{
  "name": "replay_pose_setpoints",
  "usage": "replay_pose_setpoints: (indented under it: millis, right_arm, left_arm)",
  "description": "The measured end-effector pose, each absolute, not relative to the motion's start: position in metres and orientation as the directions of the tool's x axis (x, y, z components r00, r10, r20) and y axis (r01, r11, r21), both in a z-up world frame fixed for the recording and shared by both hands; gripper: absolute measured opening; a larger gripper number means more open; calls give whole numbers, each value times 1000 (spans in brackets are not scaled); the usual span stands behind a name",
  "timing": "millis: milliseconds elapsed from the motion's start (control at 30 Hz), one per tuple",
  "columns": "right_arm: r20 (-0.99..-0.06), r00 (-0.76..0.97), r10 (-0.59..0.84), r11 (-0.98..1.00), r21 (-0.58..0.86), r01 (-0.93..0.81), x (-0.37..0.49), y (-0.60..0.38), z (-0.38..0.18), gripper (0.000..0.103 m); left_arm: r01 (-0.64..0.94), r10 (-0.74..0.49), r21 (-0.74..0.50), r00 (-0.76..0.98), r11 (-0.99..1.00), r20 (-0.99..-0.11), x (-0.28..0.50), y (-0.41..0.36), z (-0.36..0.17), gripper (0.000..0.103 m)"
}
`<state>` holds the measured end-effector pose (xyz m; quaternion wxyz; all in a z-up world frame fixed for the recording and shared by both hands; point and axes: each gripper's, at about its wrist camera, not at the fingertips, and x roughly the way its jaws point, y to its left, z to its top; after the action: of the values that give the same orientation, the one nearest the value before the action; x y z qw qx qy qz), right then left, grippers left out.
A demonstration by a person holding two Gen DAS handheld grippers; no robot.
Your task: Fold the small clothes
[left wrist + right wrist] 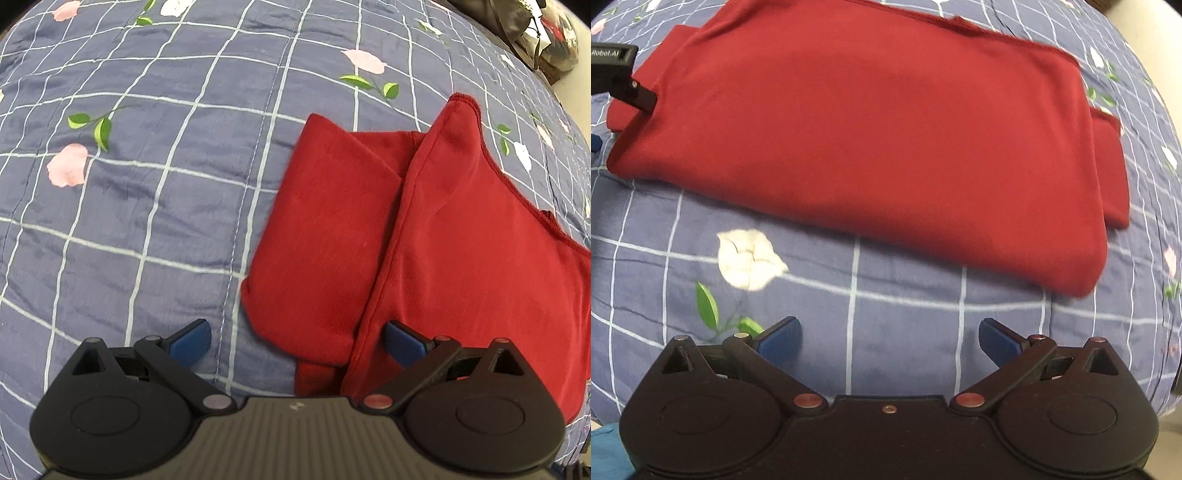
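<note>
A red garment (871, 147) lies folded on a bed covered by a blue-grey quilt (886, 332) with a white grid and printed pink and white flowers. The right wrist view takes in the garment's whole width as one broad, smooth slab, its folded edge nearest the camera, a raw stitched edge along the far side and a second layer jutting out at its right end. The right tool (889, 339) hangs over bare quilt just short of that folded edge, its blue-padded fingers (783, 339) spread wide with nothing between them. Only this view shows the left tool from outside, as a black arm at the upper left reaching the garment's left end, and a patch of teal cloth (605, 454) at the lower left corner. The left wrist view looks along the garment from that end and shows what the other cannot: separate layers, with a folded-in panel (325, 221) lying beside a raised upper flap (461, 240). The left tool (297, 341) is also spread wide, gripping nothing; its right finger (404, 341) is over the red cloth, its left finger (192, 341) over the quilt. Dark bags (535, 33) sit beyond the bed's far corner.
</note>
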<state>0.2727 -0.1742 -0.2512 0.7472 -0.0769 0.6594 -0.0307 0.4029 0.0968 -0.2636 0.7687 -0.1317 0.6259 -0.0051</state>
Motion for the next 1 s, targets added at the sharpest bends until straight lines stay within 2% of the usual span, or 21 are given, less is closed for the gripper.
replay_pose_setpoints:
  millis: [300, 433, 700, 900, 1000]
  right_arm:
    - [-982, 104, -159, 987, -157, 30, 252, -184, -253, 102]
    - [-969, 179, -172, 984, -161, 76, 252, -188, -237, 102]
    - [-916, 332, -223, 974, -193, 123, 279, -183, -214, 102]
    - [-912, 325, -248, 969, -238, 70, 289, -173, -230, 102]
    - [-922, 300, -246, 968, -248, 32, 291, -172, -238, 102]
  left_arm:
    - [-164, -220, -255, 208, 953, -953, 411, 94, -262, 94]
    - [-164, -224, -259, 206, 952, -953, 413, 94, -262, 88]
    - [-157, -224, -256, 196, 954, -955, 411, 93, -258, 83]
    - [-171, -223, -249, 158, 953, -962, 416, 90, -256, 79]
    - [-183, -225, -252, 159, 950, -961, 417, 90, -253, 73]
